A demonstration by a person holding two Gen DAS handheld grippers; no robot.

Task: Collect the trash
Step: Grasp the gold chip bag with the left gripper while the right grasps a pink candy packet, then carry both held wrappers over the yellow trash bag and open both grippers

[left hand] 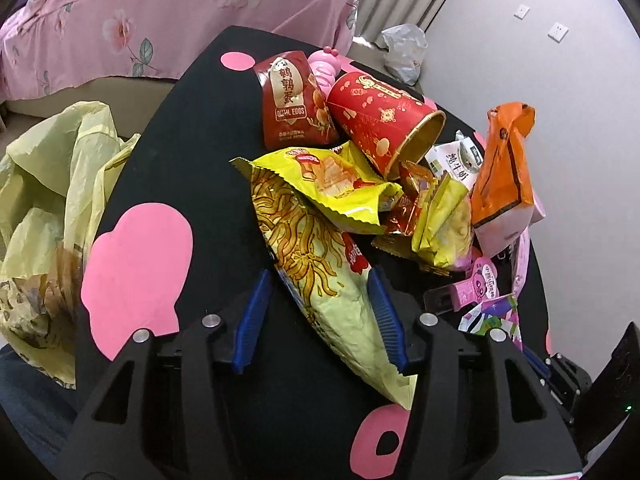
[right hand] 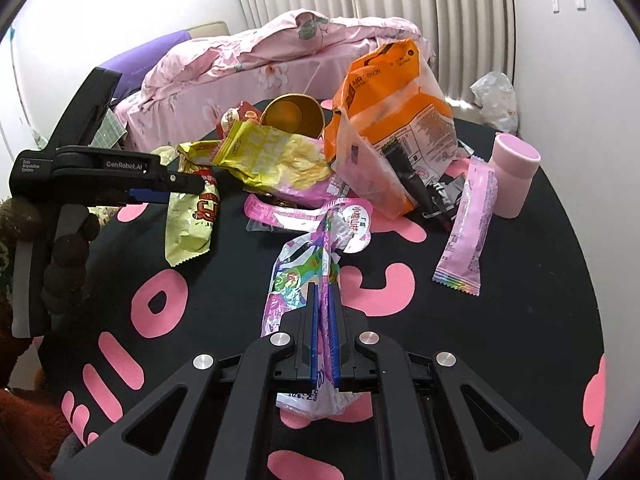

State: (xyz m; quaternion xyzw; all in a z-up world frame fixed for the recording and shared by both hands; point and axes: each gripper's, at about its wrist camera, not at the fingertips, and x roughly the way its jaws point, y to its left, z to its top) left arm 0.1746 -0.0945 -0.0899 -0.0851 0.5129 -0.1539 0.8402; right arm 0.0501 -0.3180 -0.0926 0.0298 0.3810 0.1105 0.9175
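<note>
A heap of wrappers lies on a round black table [left hand: 208, 152] with pink shapes. My left gripper [left hand: 320, 280] is open, its blue pads on either side of a pale green noodle-snack bag [left hand: 320, 272]; it also shows in the right wrist view [right hand: 192, 216]. My right gripper [right hand: 325, 292] is shut on a shiny pink and white wrapper [right hand: 296, 276]. The left gripper [right hand: 176, 186] shows at the left of the right wrist view. Nearby lie a yellow chip bag [left hand: 340, 184], a red quail-egg pouch [left hand: 292, 100], a red paper cup [left hand: 384, 120] and an orange bag [left hand: 504, 168].
A yellow plastic bag [left hand: 52, 208] hangs open left of the table. A pink cup [right hand: 514, 176] and a pink sachet [right hand: 468, 232] sit at the table's right. A bed with pink floral bedding [left hand: 140, 12] stands behind. A crumpled white bag [right hand: 496, 100] lies by the wall.
</note>
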